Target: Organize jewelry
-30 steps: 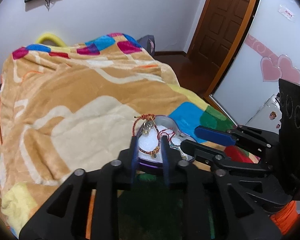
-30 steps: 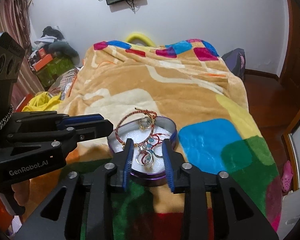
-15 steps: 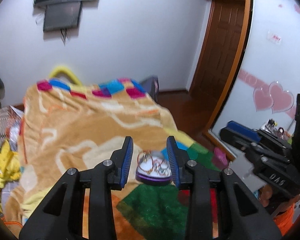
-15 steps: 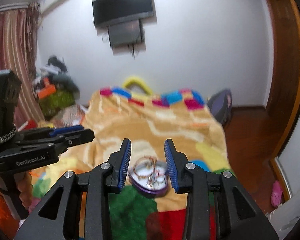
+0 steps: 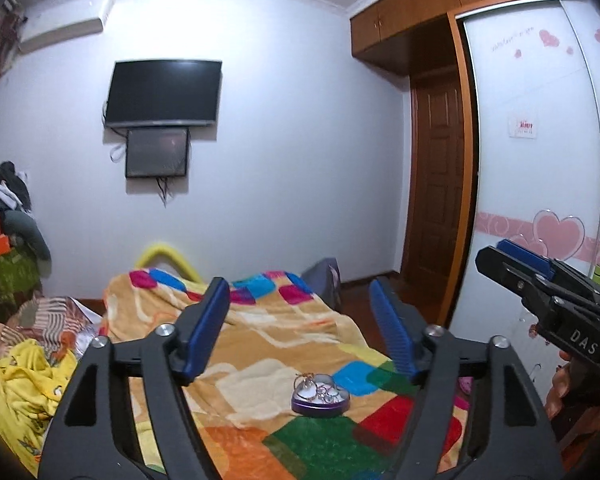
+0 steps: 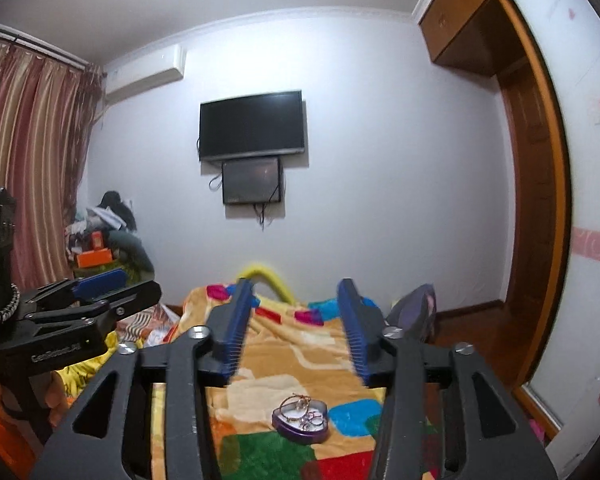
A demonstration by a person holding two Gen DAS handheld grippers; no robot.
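Observation:
A purple heart-shaped tin with white padding sits on the colourful blanket on the bed. It holds a red cord bracelet, rings and small jewelry pieces. It also shows in the right wrist view. My left gripper is open and empty, high above and back from the tin. My right gripper is open and empty, also raised well above the tin. Each gripper shows at the edge of the other's view: the right gripper, the left gripper.
A TV hangs on the far wall. Clothes and boxes pile at the left by striped curtains. A yellow garment lies left of the bed. A wooden door and wardrobe with pink hearts stand right.
Both grippers have pulled up and back from the tin, which now looks small and far below. Their jaws have opened wider. The tin and jewelry stay in place.

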